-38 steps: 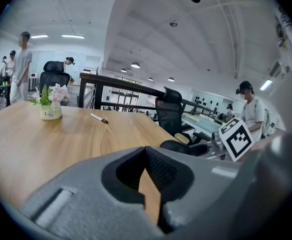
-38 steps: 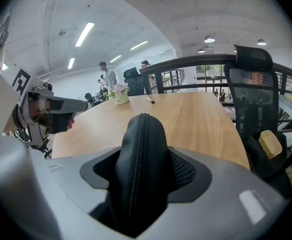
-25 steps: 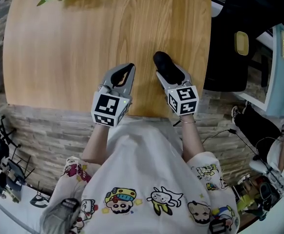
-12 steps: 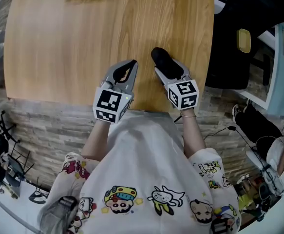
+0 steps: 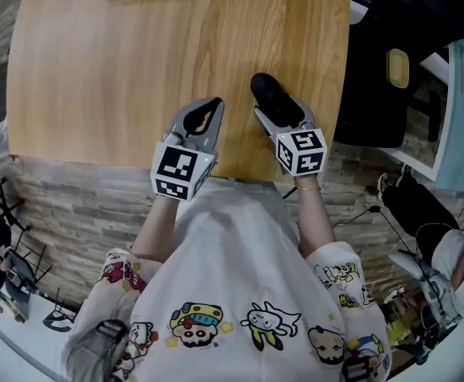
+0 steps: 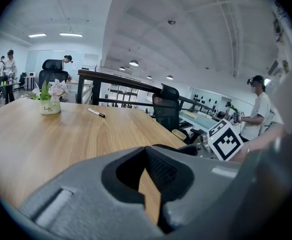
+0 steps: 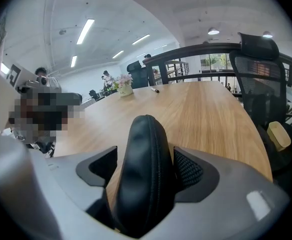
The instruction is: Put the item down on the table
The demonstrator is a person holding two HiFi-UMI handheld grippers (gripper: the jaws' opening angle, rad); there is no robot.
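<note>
A black zipped case (image 5: 267, 94) stands on edge on the wooden table (image 5: 136, 70) near its front edge. My right gripper (image 5: 278, 111) straddles the case (image 7: 144, 174). Its jaws are opening: a strip of table shows between the left pad and the case, while the right pad lies close against it. My left gripper (image 5: 208, 110) rests just left of it over the table edge, shut and empty; in the left gripper view its tips (image 6: 147, 156) meet with only a sliver of wood showing behind them.
A small vase of flowers (image 6: 50, 102) and a black marker (image 6: 96, 113) sit at the table's far end. A black office chair (image 7: 258, 74) stands off the right edge. Several people stand in the room behind. The person's torso is close against the front edge.
The right gripper's jaws have spread a little round the case, which now stays on the table. The left gripper has hardly moved.
</note>
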